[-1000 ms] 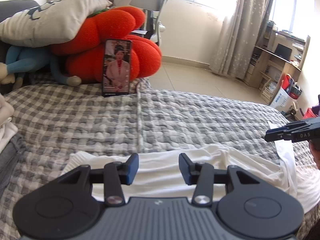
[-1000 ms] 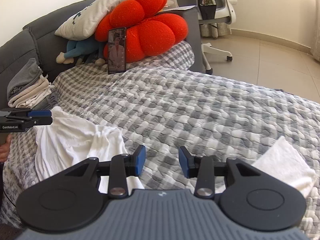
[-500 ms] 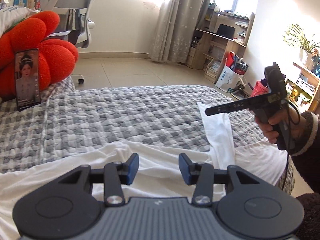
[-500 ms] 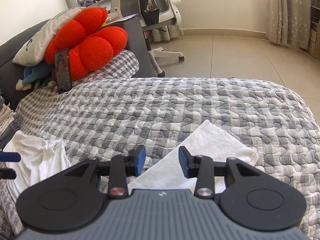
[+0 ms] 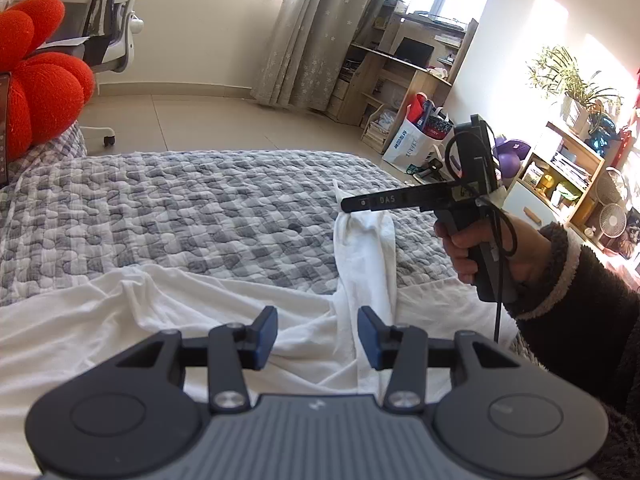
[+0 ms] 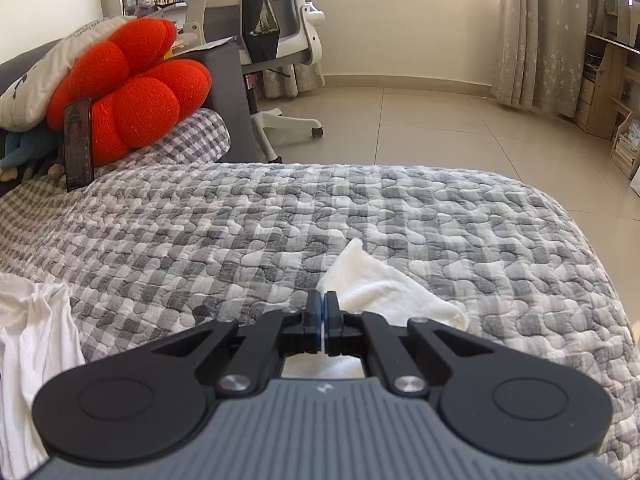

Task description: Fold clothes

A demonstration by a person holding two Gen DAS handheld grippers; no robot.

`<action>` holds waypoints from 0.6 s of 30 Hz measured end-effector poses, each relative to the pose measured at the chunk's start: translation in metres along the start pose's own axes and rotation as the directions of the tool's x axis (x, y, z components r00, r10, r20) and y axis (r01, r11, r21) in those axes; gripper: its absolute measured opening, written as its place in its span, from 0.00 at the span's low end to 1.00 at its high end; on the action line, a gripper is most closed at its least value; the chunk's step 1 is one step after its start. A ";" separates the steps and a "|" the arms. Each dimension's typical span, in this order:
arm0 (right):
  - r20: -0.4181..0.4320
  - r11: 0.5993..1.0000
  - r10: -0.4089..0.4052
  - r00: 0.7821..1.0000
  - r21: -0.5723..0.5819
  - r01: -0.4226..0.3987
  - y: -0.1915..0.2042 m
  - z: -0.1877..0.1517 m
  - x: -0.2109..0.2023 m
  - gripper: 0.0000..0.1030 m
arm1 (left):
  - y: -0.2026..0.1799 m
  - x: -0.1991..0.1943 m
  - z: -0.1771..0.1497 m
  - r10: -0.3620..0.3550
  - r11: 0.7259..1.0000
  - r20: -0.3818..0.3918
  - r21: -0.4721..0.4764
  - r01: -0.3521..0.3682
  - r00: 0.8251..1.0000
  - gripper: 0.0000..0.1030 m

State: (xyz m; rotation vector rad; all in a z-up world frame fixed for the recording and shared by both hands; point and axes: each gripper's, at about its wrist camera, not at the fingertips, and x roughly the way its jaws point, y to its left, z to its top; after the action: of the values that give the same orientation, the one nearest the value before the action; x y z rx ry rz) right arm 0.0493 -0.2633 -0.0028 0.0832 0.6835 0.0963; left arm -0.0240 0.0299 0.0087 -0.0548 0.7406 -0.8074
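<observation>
- Right tongs (image 6: 321, 312) are pinched together on a sleeve (image 6: 380, 284) of the white shirt (image 5: 200, 312), lifting it slightly off the bed (image 6: 280, 220).
- Left tongs (image 5: 317, 338) stand apart, empty, just above the shirt's body.
- I see the shirt spread across the checked quilt at the near edge.
- Red cushion (image 6: 132, 92) sits at the bed's head.

The white garment (image 5: 224, 304) runs off the left wrist view's left edge and under the left gripper's body, so its full outline is hidden. In the right wrist view, the right gripper (image 6: 321, 304) covers most of the sleeve it pinches. The phone (image 6: 78, 144) screen is too small to read.
</observation>
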 end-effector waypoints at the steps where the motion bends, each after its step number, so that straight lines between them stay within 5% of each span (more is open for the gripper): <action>1: 0.014 1.000 -0.001 1.000 0.011 0.001 -0.002 -0.001 -0.008 0.01 | -0.002 0.001 -0.001 -0.007 1.000 -0.005 0.002 0.007 1.000 0.44; 18: 0.135 0.978 -0.010 0.991 0.207 -0.019 -0.025 -0.061 -0.134 0.01 | -0.056 0.015 0.019 -0.046 0.989 -0.110 0.133 0.060 0.993 0.45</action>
State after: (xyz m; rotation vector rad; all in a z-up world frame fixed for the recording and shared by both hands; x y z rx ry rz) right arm -0.0906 -0.3004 0.0313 0.2901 0.5554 0.0226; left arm -0.0409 -0.0238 0.0316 0.0928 0.7858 -0.9154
